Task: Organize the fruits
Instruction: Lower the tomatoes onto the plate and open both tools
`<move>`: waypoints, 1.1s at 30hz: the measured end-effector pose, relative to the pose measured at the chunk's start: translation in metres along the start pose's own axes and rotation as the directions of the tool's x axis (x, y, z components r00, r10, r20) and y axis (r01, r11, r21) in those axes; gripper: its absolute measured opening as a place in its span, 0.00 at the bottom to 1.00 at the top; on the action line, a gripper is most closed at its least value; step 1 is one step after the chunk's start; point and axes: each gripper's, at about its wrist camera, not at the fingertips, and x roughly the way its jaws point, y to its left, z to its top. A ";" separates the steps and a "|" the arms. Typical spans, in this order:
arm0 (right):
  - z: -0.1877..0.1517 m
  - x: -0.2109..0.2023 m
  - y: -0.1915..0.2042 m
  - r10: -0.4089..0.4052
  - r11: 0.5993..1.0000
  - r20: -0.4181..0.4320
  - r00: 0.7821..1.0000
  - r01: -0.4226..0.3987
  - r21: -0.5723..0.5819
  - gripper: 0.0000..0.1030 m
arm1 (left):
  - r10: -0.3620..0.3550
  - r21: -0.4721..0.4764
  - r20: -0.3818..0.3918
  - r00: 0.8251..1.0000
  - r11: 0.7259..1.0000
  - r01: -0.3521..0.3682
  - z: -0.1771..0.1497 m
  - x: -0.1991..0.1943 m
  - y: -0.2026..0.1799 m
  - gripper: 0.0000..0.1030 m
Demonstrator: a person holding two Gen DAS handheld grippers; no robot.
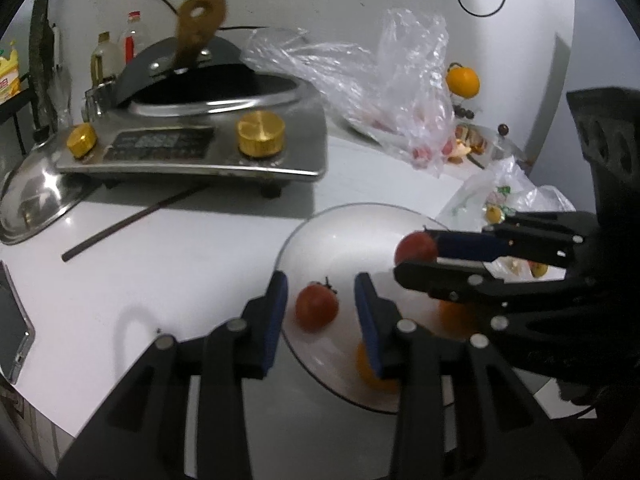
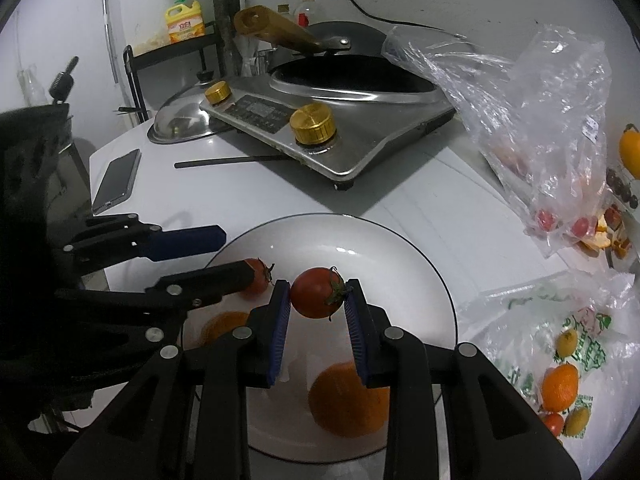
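A white plate (image 2: 400, 240) (image 1: 320, 232) sits on the white counter. My right gripper (image 2: 317, 296) is shut on a red tomato (image 2: 316, 298) and holds it above the plate; it also shows in the left wrist view (image 1: 416, 258). My left gripper (image 1: 320, 300) is open around a second tomato (image 1: 316, 307) lying on the plate, without touching it; its fingers (image 2: 192, 240) show in the right wrist view. Two oranges (image 2: 348, 400) (image 2: 222, 326) lie on the plate.
A steel induction cooker (image 2: 340, 128) with a wok stands behind the plate. A chopstick (image 2: 232, 161), a phone (image 2: 116, 182) and a pot lid (image 2: 180, 120) lie to its left. Plastic bags with fruit (image 2: 560, 208) (image 2: 560, 364) lie at the right.
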 end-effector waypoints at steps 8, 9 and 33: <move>0.014 0.015 0.010 0.013 1.000 -0.010 1.000 -0.013 -0.014 0.29 | 0.061 -0.010 0.032 0.998 0.998 -0.061 0.004 -0.007 0.019 0.36; 0.015 0.017 0.010 0.014 1.000 -0.012 1.000 -0.014 -0.014 0.29 | 0.064 -0.013 0.034 0.997 0.998 -0.064 0.004 -0.007 0.022 0.36; 0.030 0.061 0.010 0.002 0.999 -0.112 0.994 0.004 0.047 0.35 | 0.084 -0.068 0.035 0.996 0.994 -0.081 0.000 0.002 0.051 0.60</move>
